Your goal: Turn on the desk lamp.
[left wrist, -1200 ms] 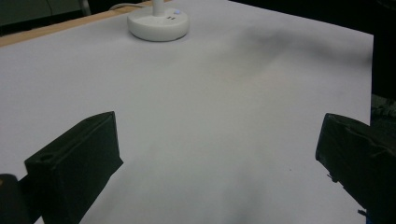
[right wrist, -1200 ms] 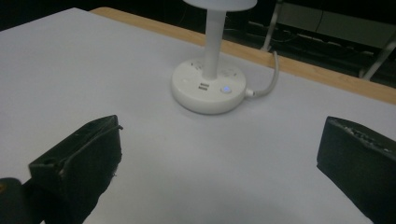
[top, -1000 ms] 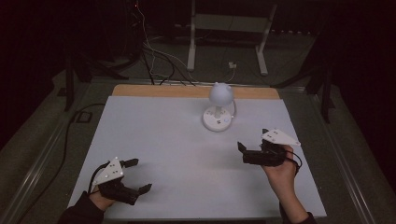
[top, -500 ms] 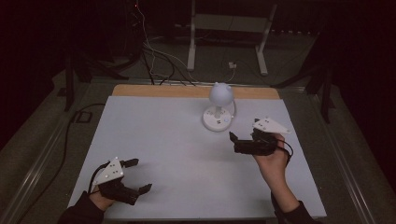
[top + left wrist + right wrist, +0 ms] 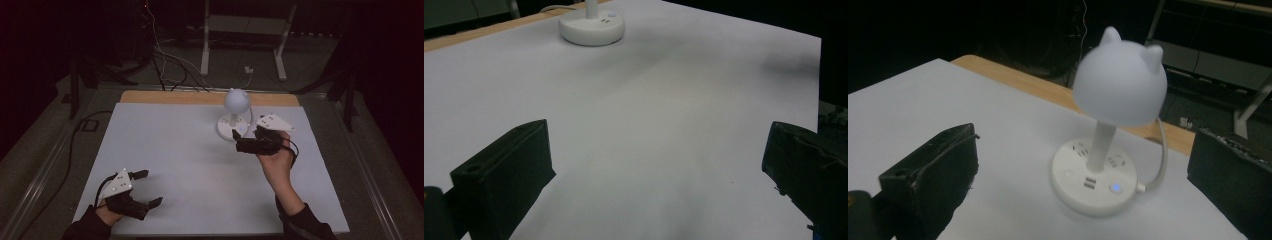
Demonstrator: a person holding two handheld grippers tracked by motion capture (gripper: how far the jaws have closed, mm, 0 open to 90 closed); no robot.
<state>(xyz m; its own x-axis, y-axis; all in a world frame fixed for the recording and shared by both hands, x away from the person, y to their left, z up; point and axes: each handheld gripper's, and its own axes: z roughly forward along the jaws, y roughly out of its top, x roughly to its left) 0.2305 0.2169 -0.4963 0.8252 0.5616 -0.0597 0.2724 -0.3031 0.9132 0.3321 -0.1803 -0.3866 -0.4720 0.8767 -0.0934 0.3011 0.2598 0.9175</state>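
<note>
**Right claw closed in on cat-eared lamp**

A small white lamp (image 5: 235,111) with a rounded, cat-eared shade stood toward the far edge of the white-covered counter (image 5: 165,145), its cable running off the back of its round base (image 5: 1094,181). The right claw (image 5: 242,141) hovered just beside that base with its jaws spread wide and nothing between them; in the right gripper view the lamp's slim stem (image 5: 1100,146) sat between the two black jaws, slightly right of centre. The left claw (image 5: 146,188), likewise gaping and empty, rested well apart at the counter's near left corner, with the lamp's base far off in the left gripper view.

The step in hand appeared to be a reach for the lamp, either for its stem or for the controls on the base, where a blue light (image 5: 1116,188) glowed beside two ports. To do it well, the approach would have called for a slow, level advance, centring the stem between the jaws before closing, since the top-heavy shade could tip the lamp if nudged from one side. A press on the base would have wanted one jaw tip coming straight down.
</note>
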